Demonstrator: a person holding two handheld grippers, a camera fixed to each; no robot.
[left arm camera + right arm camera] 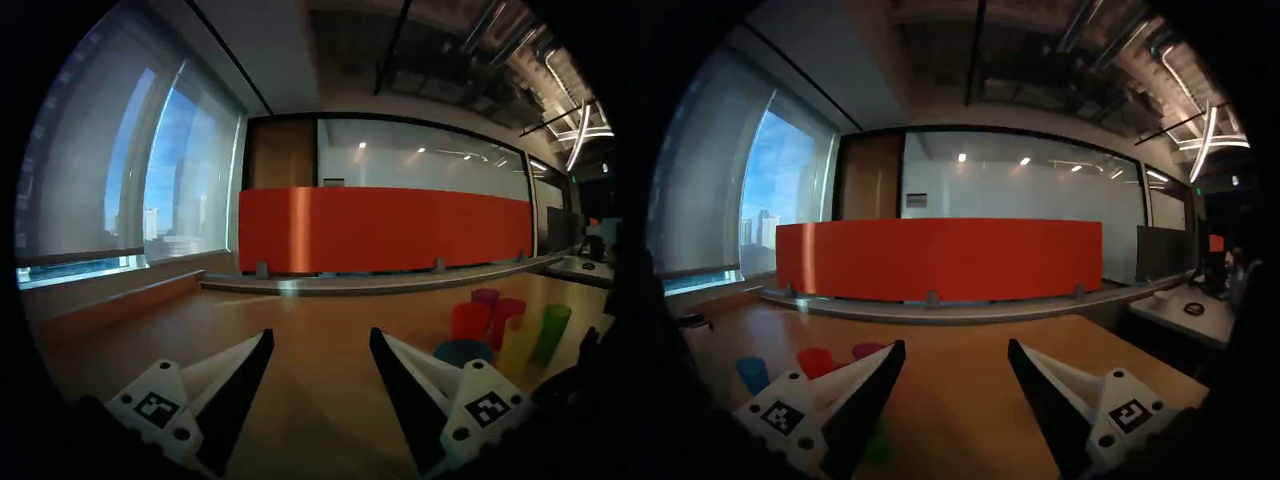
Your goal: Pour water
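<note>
The left gripper (321,332) is being held released, its two fingers spread wide with nothing between them, above a wooden table (320,392). In the left gripper view, a cluster of coloured plastic cups is being seen on the table, to the right of the right-hand finger. A blue cup (462,352) is being shown nearest, with a red cup (470,320) just behind it and a magenta cup (485,297) farthest back. A crimson cup (506,316) is being shown beside the red one, then a yellow cup (520,342) and a green cup (554,330) toward the outer edge. They are being seen standing close together, several overlapping; whether any is holding water cannot be told. None is being touched by the fingers.

The right gripper (956,344) is likewise being held released, fingers apart and empty, above the table. In the right gripper view, the blue cup (753,372), the red cup (814,360) and the magenta cup (868,350) are being seen at lower left, beside and partly behind the left-hand finger. A blurred green patch is being glimpsed under that finger.

The far edge of the table is being closed off by an orange partition (384,228), with a large window (172,192) to the left. A neighbouring desk (1192,314) and a dark monitor (1164,252) are being shown to the right.
</note>
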